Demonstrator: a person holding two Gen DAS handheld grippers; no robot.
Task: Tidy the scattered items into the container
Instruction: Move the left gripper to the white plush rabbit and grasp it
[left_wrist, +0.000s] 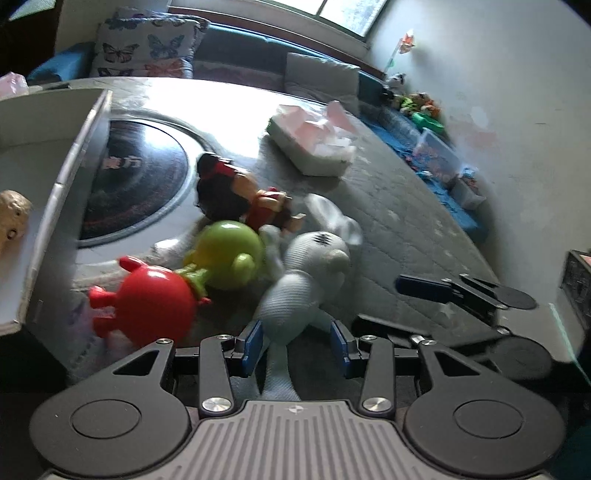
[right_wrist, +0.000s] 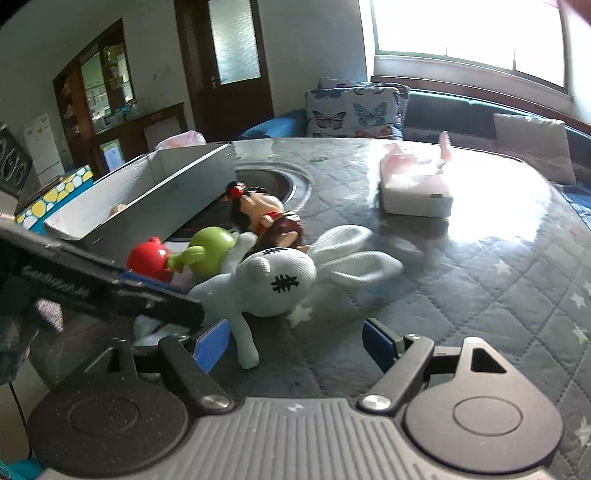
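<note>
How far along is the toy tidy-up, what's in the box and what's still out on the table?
Done: one tan toy already sits in the white box. In hand: nothing is gripped yet; the left gripper is open astride the white knitted bunny, and the right gripper is open beside it. Left: the bunny, the red toy, the green toy and the dark-haired figurine still lie on the table.

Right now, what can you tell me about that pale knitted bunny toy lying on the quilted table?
The pale blue-grey knitted rabbit is a soft toy with long floppy ears, a black stitched eye and thin limbs. It lies on its side on the quilted table cover, beside the green plastic figure. Its body sits between the left gripper pads, which look open.
</note>
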